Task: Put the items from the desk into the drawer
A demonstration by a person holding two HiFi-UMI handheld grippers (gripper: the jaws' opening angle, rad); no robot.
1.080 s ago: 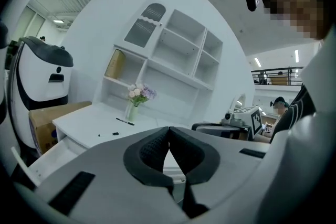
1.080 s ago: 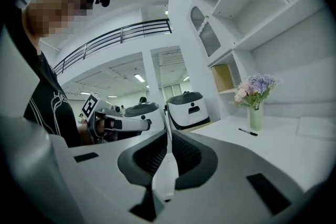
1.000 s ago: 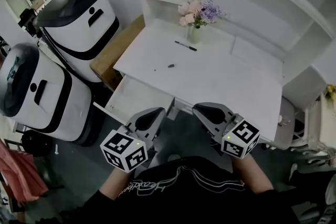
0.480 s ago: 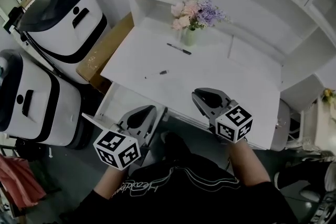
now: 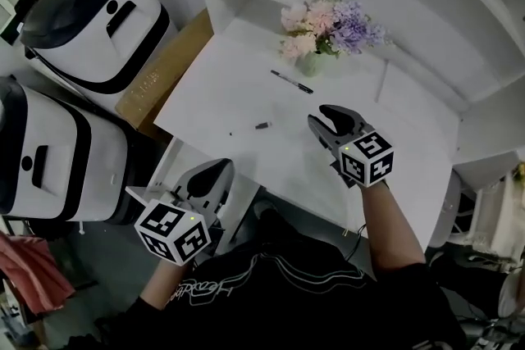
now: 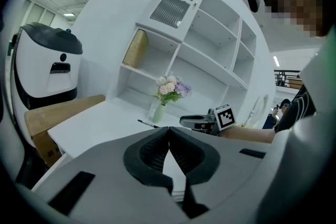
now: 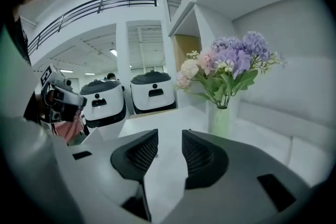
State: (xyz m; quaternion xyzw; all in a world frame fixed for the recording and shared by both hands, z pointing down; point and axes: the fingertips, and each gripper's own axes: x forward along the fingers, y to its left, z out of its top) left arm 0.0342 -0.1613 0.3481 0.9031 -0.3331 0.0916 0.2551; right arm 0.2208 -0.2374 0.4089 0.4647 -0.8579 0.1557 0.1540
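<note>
Facing empty, just-opened right tongs: pen

- Right gripper: grey jaws with black ribbed pads, standing apart, just been opening; nothing between them but bare desk.
- Desk: white, below and ahead of the jaws.
- Vase: pale green, upright on the desk, right of the jaws.
- Flowers: pink, cream and lilac, in the vase.
- Two white machines: black-topped, side by side beyond the desk's far edge.
- Left gripper: at the left edge, marker cube showing.
</note>
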